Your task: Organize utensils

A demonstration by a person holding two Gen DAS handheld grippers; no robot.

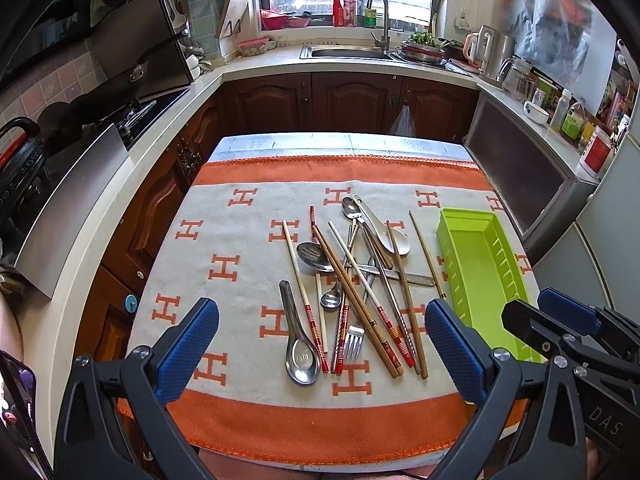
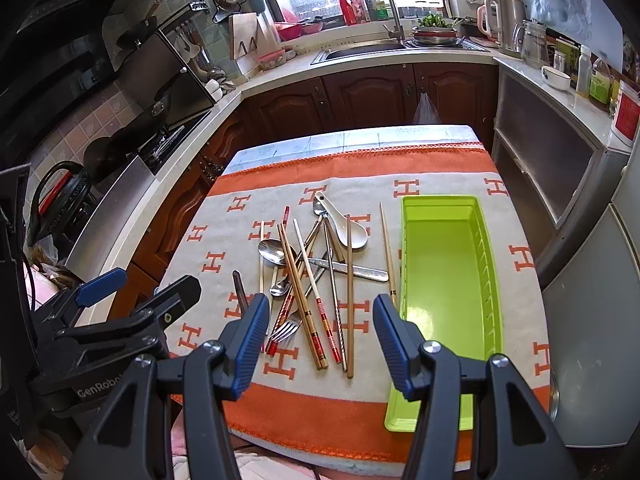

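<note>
A tangled pile of utensils lies mid-table on the H-patterned cloth point(image 1: 240, 280): several wooden chopsticks point(image 1: 360, 304) point(image 2: 302, 292), a large metal spoon point(image 1: 302, 356), a fork point(image 1: 354, 338) point(image 2: 286, 330), a butter knife point(image 1: 404, 277) point(image 2: 360, 270) and a white ceramic spoon point(image 1: 394, 240) point(image 2: 354, 232). To the right of the pile stands a long green tray point(image 1: 480, 272) point(image 2: 444, 280) with nothing in it. My left gripper point(image 1: 321, 308) point(image 2: 144, 284) hovers open over the pile's near end. My right gripper point(image 2: 320, 304) point(image 1: 536, 308) is open too, between pile and tray.
The table sits inside a U-shaped kitchen: a stove and pans point(image 1: 120, 92) on the left counter, a sink point(image 1: 348, 53) at the back, a grey cabinet point(image 1: 520, 176) and fridge point(image 2: 592, 320) close on the right. Orange cloth bands point(image 1: 320, 420) run along the near edge.
</note>
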